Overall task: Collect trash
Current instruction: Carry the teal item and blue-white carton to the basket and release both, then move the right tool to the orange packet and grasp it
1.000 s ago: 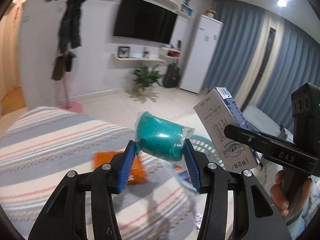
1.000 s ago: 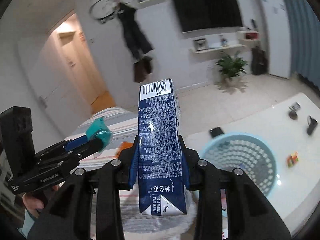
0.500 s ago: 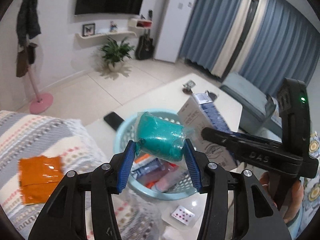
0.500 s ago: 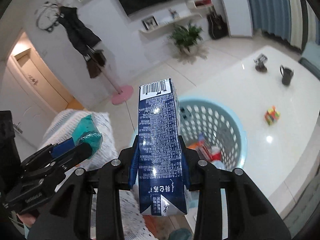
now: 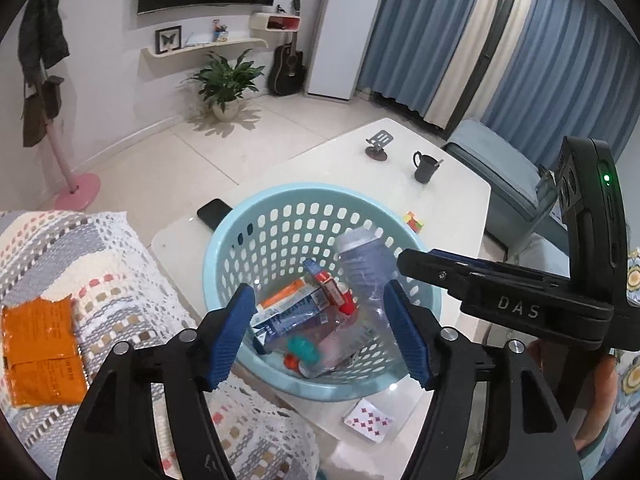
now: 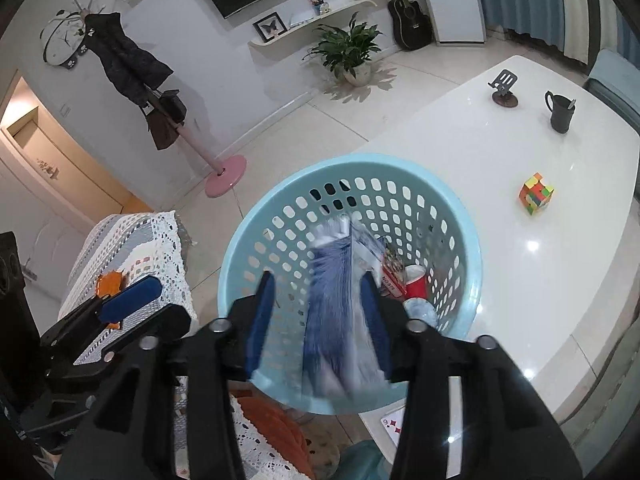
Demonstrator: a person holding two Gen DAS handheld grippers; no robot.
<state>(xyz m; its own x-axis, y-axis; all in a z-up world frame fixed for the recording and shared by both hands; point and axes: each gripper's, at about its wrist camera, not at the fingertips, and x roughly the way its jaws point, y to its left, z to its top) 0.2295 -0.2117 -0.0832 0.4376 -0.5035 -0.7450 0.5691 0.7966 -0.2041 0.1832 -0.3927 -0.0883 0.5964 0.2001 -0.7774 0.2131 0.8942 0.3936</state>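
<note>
A light blue basket (image 5: 224, 248) (image 6: 240, 256) stands on the white table, holding several pieces of trash. My left gripper (image 5: 324, 334) is open and empty above the basket's near side; the teal wad (image 5: 304, 346) lies inside. My right gripper (image 6: 320, 316) is open over the basket. The blue and white carton (image 6: 336, 312) is blurred between its jaws, dropping into the basket. An orange wrapper (image 5: 40, 356) (image 6: 110, 282) lies on the crocheted cover at the left.
The white table (image 6: 500, 160) carries a dark mug (image 6: 559, 112), a phone stand (image 6: 505, 90), a colour cube (image 6: 536, 194), a black phone (image 5: 214, 212) and a playing card (image 5: 368, 420). A pink coat stand (image 6: 224, 176) is on the floor beyond.
Both grippers moved over the basket and opened. The teal wad dropped from the left gripper into the basket. The carton left the right gripper's grip and is falling.
</note>
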